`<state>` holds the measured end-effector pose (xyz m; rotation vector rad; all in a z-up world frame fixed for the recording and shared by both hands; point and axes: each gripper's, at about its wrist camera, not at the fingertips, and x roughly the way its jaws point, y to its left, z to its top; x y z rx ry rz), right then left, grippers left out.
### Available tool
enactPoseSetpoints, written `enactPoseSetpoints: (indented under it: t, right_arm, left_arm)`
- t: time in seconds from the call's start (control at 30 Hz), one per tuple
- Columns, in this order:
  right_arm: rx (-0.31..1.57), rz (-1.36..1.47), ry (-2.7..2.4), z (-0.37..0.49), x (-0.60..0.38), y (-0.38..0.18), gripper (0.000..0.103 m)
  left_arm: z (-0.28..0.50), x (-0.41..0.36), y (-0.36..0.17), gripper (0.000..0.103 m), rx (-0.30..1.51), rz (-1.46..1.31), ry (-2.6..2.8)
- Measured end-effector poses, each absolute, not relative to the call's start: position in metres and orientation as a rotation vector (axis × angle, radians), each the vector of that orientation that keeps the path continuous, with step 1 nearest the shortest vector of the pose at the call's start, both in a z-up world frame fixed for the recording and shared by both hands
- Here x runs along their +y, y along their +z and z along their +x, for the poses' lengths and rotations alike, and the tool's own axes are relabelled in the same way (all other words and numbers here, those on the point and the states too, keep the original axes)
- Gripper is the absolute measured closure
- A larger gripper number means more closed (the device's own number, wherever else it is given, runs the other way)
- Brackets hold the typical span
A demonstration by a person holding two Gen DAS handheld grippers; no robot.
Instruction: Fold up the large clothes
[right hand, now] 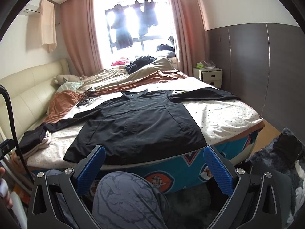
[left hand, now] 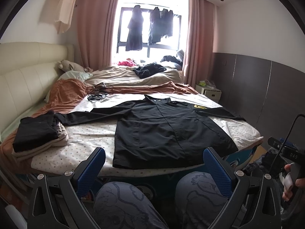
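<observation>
A large black jacket (left hand: 164, 129) lies flat, front up, on the bed's dotted white sheet (left hand: 91, 133), sleeves spread to both sides; it also shows in the right wrist view (right hand: 137, 122). A yellow patch (left hand: 200, 107) sits on its right sleeve. My left gripper (left hand: 154, 162) is open and empty, held back from the bed's near edge above the person's knees. My right gripper (right hand: 154, 162) is open and empty too, below the jacket's hem and short of the bed.
A stack of folded clothes (left hand: 38, 133) lies on the bed's left. Rumpled brown and beige bedding (left hand: 133, 76) fills the far half. A white bedside cabinet (right hand: 209, 76) stands by the grey wall. The other hand-held gripper (left hand: 287, 152) shows at the right.
</observation>
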<state>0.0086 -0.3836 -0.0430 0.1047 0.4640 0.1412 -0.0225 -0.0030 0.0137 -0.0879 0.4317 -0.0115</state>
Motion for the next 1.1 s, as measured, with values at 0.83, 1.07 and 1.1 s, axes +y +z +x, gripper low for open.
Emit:
enactPoseSetpoints:
  t: [0.83, 1.07, 1.1]
  right_arm:
    - [0.454, 0.094, 0.125, -0.005, -0.385, -0.046, 0.0]
    - [0.464, 0.093, 0.108, -0.013, -0.387, -0.044, 0.0]
    - [0.463, 0.089, 0.106, -0.015, -0.387, -0.043, 0.0]
  left_arm:
    - [-0.031, -0.004, 0.014, 0.0, 0.421, -0.092, -0.023]
    - [-0.042, 0.003, 0.009, 0.0, 0.413, -0.113, -0.029]
    - [-0.042, 0.004, 0.008, 0.0, 0.414, -0.12, -0.032]
